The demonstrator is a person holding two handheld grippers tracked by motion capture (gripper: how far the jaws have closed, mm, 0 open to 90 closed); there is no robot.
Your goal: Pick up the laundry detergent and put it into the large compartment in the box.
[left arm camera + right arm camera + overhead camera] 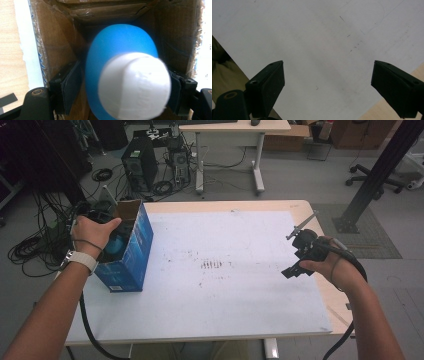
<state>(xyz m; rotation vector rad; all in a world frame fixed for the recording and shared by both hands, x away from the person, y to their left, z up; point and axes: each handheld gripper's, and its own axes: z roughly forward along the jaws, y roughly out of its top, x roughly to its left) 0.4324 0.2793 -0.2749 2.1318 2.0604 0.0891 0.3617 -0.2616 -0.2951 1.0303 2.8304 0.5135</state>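
Note:
A blue cardboard box (pixel 131 251) stands open-topped at the left edge of the table. My left hand reaches into it, covering most of the left gripper there. In the left gripper view, a blue rounded object with a white end (pixel 125 75) sits inside the brown box walls (pixel 57 37), between the jaws of my left gripper (pixel 123 85). The left pad (pixel 68 83) stands slightly off it, so the gripper is open. My right gripper (pixel 295 256) hovers over the right side of the table. Its jaws are wide apart and nothing is between them (pixel 328 85).
A white sheet (pixel 225 285) covers most of the wooden table (pixel 300 207). On the floor beyond are a computer tower (pixel 139 167), cable tangles (pixel 35 247), a second desk (pixel 235 127), an office chair base (pixel 372 180) and a black post (pixel 380 170).

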